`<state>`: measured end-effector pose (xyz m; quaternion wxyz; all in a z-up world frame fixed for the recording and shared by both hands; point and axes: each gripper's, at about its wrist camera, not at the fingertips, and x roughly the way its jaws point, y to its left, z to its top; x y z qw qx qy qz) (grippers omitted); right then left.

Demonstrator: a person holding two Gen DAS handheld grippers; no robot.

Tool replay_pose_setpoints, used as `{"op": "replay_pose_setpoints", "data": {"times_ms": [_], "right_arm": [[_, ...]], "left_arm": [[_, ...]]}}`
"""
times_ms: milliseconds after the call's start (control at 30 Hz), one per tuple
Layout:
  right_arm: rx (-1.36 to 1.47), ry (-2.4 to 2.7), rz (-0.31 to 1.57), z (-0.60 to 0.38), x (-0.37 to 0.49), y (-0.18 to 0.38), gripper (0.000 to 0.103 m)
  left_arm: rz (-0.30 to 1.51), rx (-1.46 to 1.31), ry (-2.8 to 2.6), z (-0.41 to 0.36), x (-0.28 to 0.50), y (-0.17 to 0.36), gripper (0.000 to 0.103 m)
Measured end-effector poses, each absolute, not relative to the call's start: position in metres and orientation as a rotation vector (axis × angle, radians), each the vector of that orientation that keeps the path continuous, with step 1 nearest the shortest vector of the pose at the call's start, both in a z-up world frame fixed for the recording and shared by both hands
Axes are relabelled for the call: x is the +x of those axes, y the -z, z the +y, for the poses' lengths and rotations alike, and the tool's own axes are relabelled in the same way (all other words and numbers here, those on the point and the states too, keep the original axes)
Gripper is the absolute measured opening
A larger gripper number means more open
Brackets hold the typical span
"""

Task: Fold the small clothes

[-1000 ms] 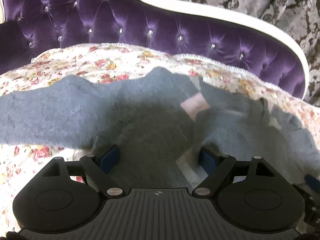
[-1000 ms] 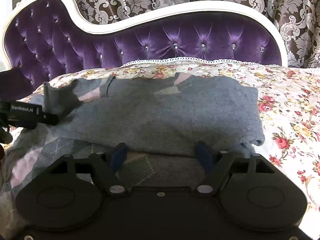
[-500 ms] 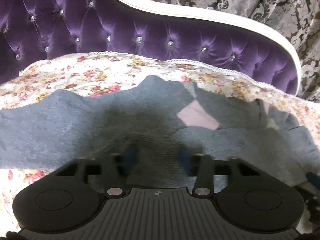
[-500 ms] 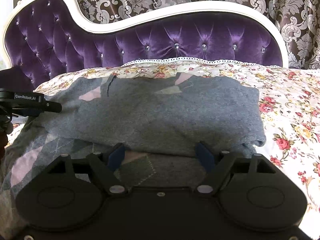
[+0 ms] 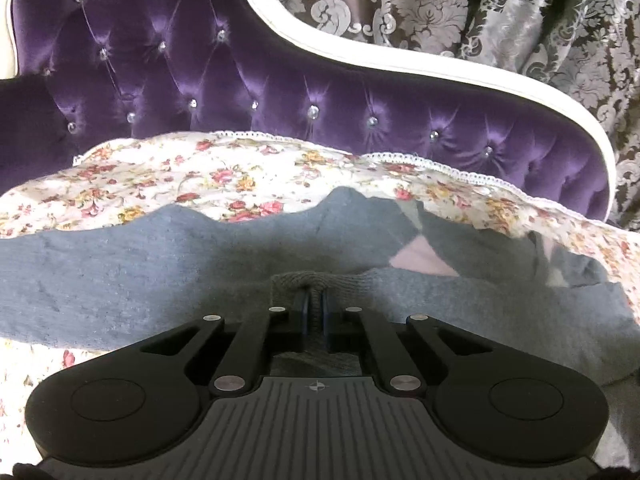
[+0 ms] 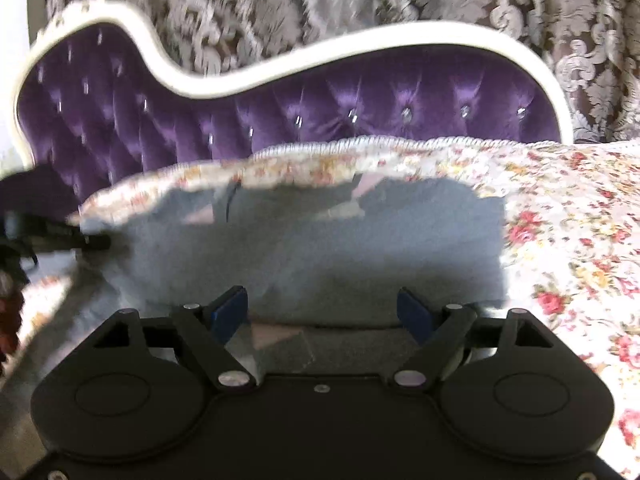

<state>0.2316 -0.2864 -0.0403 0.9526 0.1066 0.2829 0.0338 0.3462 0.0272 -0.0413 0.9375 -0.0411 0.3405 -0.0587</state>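
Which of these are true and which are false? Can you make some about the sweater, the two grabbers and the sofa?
1. The left gripper is pinching a fold of the grey sweater. True.
2. The right gripper is shut tight. False: its fingers stand wide apart.
3. The sweater lies on a flowery cover. True.
4. The sofa back is green. False: it is purple with shiny buttons.
5. The sweater is plain grey all over. False: it shows a pink diamond patch.

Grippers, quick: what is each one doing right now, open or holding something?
Left gripper: shut on a pinched fold of the grey sweater.
Right gripper: open, holding nothing, above the sweater.
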Motion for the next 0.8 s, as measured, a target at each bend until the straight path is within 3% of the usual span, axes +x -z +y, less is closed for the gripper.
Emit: {"op": "replay_pose_setpoints", "data": {"times_ms": [100, 267, 333, 400, 667, 800], "right_arm": [[0.254, -0.051, 0.559, -0.3, 0.229, 0.034, 0.084], [0.288, -0.058, 0.561, -0.313, 0.238, 0.039, 0.084], [0.319, -0.055, 0.602, -0.319, 0.245, 0.048, 0.084], [0.364, -0.012, 0.664, -0.329, 0.252, 0.063, 0.082], [0.263, 0.015, 0.648, -0.308, 0.241, 0.045, 0.085], [0.201, -0.015, 0.609, -0.287, 0.227, 0.029, 0.096]], "left_arm": [[0.745, -0.098, 0.133, 0.03, 0.351, 0.049, 0.01], [0.763, -0.088, 0.16, 0.031, 0.349, 0.06, 0.039], [0.766, -0.042, 0.186, 0.027, 0.345, 0.06, 0.06], [0.775, 0.003, 0.194, 0.023, 0.341, 0.062, 0.069], [0.736, -0.003, 0.159, 0.036, 0.314, 0.054, 0.075], [0.727, -0.036, 0.14, 0.064, 0.302, 0.044, 0.081]]}}
